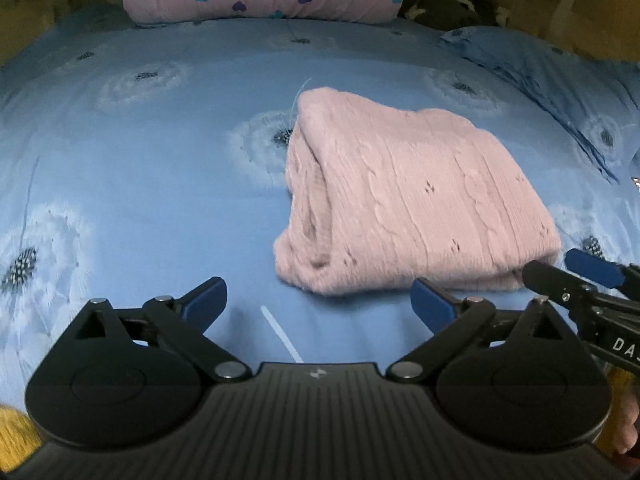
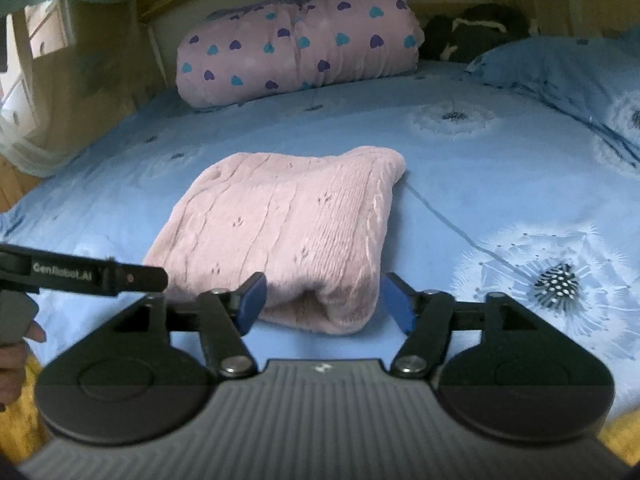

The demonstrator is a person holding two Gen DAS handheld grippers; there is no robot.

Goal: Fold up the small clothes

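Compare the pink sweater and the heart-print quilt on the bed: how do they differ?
The sweater is plain pink cable knit; the quilt is pink cloth printed with blue and purple hearts. The sweater lies folded flat mid-bed, just ahead of the open right gripper; the quilt sits as a bulky roll at the far edge. The sweater looks smaller than the quilt. Both are pink, folded and resting on the blue bedsheet.

Soft, dim daylight — no hard shadows or glare on the blue dandelion-print bedsheet [image 1: 160, 200]. The folded pink cable-knit sweater [image 1: 404, 200] looks slightly smeared; beyond the sheet, fisheye edges bow and blur.
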